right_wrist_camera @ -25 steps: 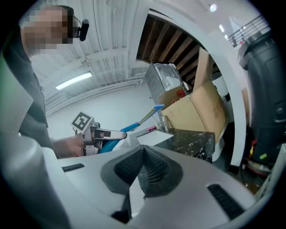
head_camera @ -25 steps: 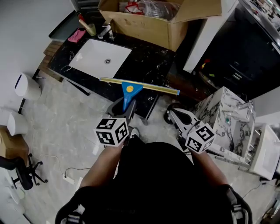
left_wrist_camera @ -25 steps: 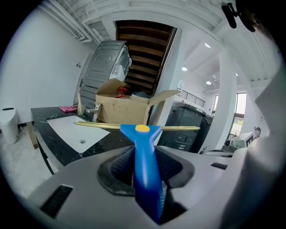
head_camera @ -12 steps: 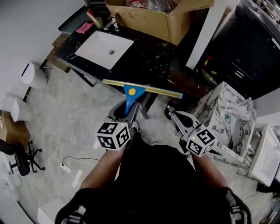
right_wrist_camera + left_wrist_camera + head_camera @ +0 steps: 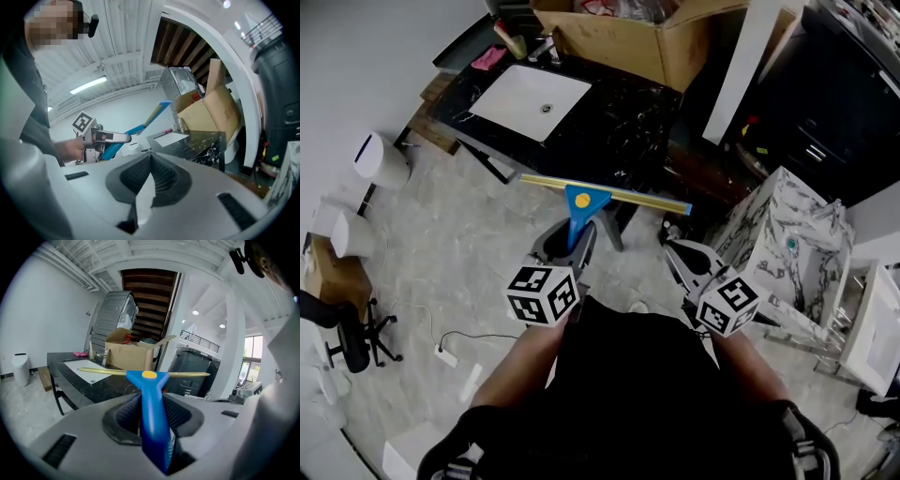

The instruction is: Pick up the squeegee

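Two tongs over grey floor [image 5: 469,234], left tongs [image 5: 153,405] clamped on blue squeegee [image 5: 578,202] handle, right tongs [image 5: 149,165] pressed together

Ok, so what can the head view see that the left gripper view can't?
Only the head view shows the floor below: the office chair and the power strip with its cable. Only the left gripper view shows things up high: the brown stairs and the railing. Both show the blue squeegee gripped in the left tool, plus the white sink and the cardboard box on the black counter.
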The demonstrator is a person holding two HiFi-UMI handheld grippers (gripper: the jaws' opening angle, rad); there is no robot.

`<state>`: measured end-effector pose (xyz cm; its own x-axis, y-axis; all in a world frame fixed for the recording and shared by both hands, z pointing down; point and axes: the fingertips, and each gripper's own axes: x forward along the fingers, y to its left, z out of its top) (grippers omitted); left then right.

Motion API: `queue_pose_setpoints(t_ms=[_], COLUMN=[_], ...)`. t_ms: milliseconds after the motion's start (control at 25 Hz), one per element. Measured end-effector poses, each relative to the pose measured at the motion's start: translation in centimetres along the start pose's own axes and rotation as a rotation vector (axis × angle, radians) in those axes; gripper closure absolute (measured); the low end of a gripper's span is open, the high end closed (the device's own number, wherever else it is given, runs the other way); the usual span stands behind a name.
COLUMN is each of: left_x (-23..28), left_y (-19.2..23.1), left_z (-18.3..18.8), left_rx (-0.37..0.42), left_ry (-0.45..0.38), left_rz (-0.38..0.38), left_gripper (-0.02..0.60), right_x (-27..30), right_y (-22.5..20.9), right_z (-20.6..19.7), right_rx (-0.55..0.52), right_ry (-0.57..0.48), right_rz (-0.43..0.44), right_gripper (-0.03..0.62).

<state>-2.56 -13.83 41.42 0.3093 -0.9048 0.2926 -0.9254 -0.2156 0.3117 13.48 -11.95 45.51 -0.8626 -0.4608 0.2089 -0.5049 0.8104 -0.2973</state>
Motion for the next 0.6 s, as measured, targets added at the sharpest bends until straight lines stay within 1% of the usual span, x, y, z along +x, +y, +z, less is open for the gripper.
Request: queue_pose_setpoints(t_ms=[360,600], left_x=[-1.1,-2.5], left_y=[0.9,3.1], left_z=[1.2,1.9], left_rx=[0.023,0.003], left_ry=[0.013,0.009], left_rz=[-0.039,-0.046], left_gripper=[0.437,0.439], right_x=[1.0,2.4], right_y=[2.0,3.8], right_z=[0.9,1.7], right_rx=[0.002,-0.009], right_ry=[-0.03,-0.038], right_rz=[-0.044,-0.066], right_gripper=[0.586,0.586])
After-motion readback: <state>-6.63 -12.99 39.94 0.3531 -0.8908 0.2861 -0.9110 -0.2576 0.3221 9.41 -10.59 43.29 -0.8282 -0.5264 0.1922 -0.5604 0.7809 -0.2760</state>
